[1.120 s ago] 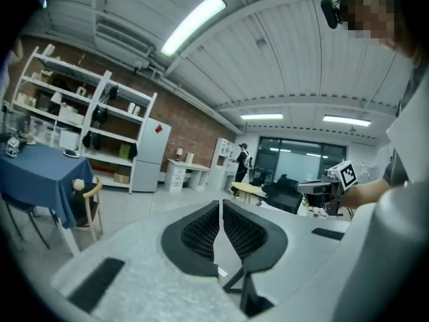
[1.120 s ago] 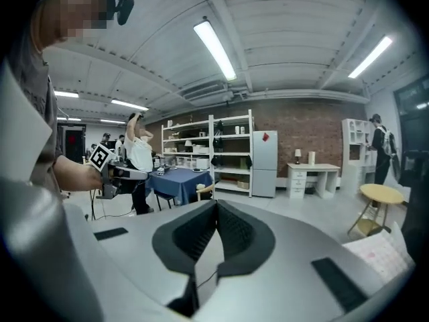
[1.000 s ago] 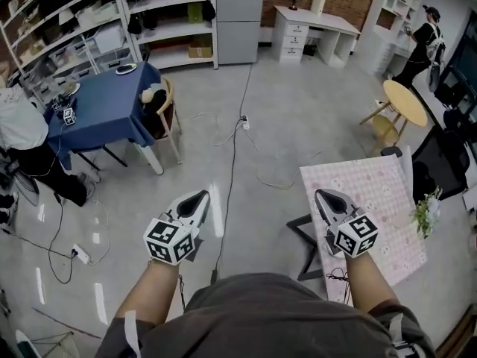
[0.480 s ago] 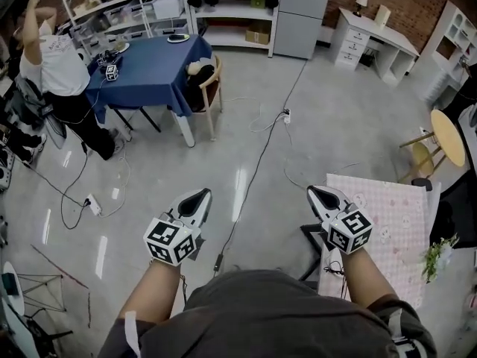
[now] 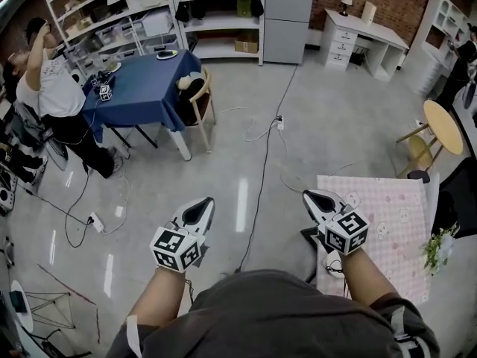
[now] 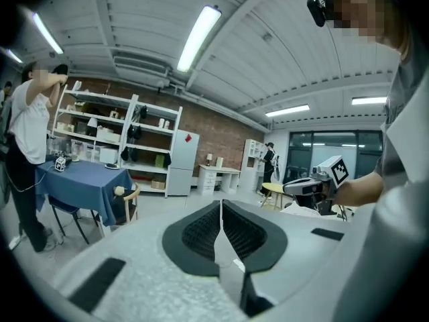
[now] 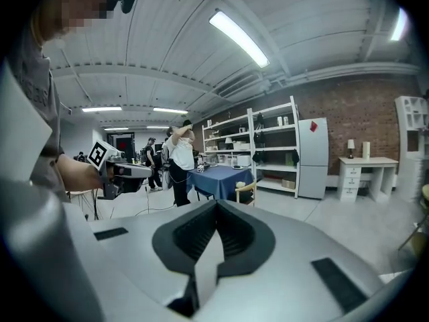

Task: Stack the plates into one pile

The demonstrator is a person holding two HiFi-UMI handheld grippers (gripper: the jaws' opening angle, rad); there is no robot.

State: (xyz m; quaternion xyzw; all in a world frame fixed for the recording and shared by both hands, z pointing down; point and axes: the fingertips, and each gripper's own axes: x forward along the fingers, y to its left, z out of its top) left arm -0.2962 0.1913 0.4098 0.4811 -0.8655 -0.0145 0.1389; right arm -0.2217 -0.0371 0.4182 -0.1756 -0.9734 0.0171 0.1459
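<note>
The left gripper (image 5: 200, 211) and right gripper (image 5: 317, 200) hover closed and empty over the floor (image 5: 246, 148), seemingly just carried, with no plates near.

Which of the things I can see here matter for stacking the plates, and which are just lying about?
For the job: left gripper, right gripper, both shut and empty; no plates that I can make out.
Lying about: blue table, wooden chair, floor cables, round table, plant.
</note>
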